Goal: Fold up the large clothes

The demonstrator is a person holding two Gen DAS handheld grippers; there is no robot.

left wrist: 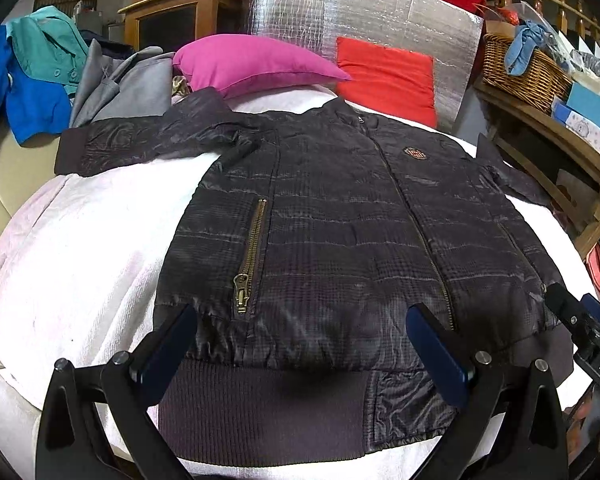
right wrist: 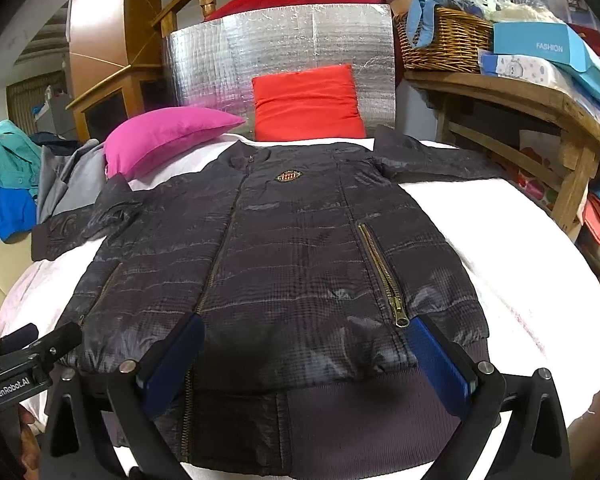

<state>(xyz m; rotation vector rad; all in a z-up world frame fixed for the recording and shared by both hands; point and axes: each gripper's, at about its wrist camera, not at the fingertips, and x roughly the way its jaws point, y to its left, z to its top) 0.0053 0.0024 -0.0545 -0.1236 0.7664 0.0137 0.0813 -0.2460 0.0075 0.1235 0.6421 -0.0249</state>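
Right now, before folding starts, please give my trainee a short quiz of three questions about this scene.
1. True or false: the jacket lies flat, front side up, with its main zipper closed.
2. Which cushion lies nearer the jacket's left-view sleeve: A) pink, B) red, C) neither?
3. Fill in: the left gripper and right gripper both have their fingers ____ above the hem.

Key: 1 true; 2 A; 3 open.
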